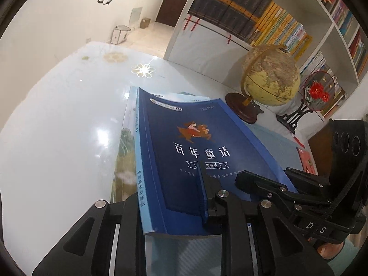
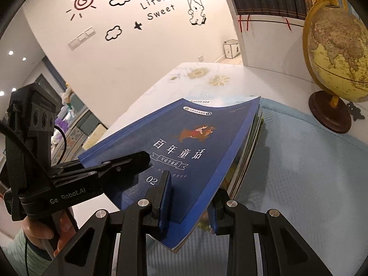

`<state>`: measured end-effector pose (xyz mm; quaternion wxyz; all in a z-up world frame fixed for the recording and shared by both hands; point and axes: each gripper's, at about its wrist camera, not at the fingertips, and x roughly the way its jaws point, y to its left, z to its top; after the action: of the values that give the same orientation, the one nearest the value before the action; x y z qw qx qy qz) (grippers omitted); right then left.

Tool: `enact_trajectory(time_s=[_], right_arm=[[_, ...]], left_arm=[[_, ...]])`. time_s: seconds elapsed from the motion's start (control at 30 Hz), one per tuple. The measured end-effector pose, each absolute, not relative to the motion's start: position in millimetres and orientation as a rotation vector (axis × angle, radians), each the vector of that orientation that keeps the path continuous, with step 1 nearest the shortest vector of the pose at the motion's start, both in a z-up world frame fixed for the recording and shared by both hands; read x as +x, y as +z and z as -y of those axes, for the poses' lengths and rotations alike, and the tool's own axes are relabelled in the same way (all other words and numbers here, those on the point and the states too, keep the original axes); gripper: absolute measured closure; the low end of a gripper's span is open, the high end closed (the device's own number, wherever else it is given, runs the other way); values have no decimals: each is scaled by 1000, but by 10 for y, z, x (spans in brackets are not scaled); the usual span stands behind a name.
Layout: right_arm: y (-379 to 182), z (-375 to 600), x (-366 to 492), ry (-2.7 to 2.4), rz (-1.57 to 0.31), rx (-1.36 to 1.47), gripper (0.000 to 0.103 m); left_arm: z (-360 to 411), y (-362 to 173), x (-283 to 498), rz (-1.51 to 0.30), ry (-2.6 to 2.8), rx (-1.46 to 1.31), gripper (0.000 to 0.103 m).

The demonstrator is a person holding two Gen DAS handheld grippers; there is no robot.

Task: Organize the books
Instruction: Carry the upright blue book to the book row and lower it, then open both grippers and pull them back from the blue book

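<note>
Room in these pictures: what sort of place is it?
Probably a home study or child's reading room: a white bookcase packed with books, a desk globe, and cartoon wall stickers reading "Life is Sweet".

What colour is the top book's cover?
Dark blue cover, clearest in the right wrist view.

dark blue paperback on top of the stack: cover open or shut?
Shut. The dark blue paperback book shows its whole front cover lying flat on its pages, clamped near edge by the left gripper and right gripper.
</note>
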<state>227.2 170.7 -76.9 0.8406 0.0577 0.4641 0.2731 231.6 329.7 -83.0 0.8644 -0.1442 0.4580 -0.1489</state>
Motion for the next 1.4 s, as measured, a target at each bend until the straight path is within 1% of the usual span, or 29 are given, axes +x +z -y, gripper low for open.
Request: enact_trajectory(time_s=[0.17,0.27,0.33,0.37,0.43,0.53,0.63,0.77,0.8,0.9,1.0,1.07,1.17,1.33,1.4], right_arm=[[-949,-1679,2436,565,-1023,204,76],[-1073,-1694,2453,545,-1050,200,76],[-1154,-1715,2471,533,-1071,184,76],[-1171,-1704,2465,536,-1062,185,76],[-1173,-1687,2463,538,-1056,186,76],[-1176,-1672,2490,540,-1065,192,76],[-1166,-1708,2499,541,-1061,152,76],[-1152,-1803,2479,530,-1044,84,75],[-1153,-1824,2477,536,-1044,76,73],[-1167,-1870,2462,543,-1036,37,72],[-1158,-1838,2447,554,-1058,45,64],[-1145,-1782,2424,546,-1073,56,63],[-1122,-1613,2355,532,-1087,97,63],[-1096,-1199,2193,497,-1075,215,50],[-1134,-1033,2146,487,-1086,276,49]], left_arm=[[-3438,-1002,2508,-1027,-324,-356,74],[-3506,-1115,2480,-1069,-309,-363,70],[-3549,-1217,2439,-1107,-287,-362,69],[-3564,-1255,2411,-1120,-268,-350,71],[-3615,-1245,2335,-1094,-248,-342,71],[-3695,-1241,2305,-1101,-217,-349,71],[-3728,-1312,2319,-1134,-195,-362,71],[-3705,-1332,2284,-1118,-181,-357,70],[-3692,-1326,2283,-1120,-173,-351,70],[-3672,-1315,2278,-1116,-163,-344,70],[-3670,-1280,2227,-1122,-142,-334,70],[-3659,-1205,2143,-1104,-109,-308,70],[-3658,-1085,1973,-1070,-88,-294,70],[-3521,-1023,1673,-1072,-90,-306,70],[-3388,-1018,1549,-1089,-83,-301,70]])
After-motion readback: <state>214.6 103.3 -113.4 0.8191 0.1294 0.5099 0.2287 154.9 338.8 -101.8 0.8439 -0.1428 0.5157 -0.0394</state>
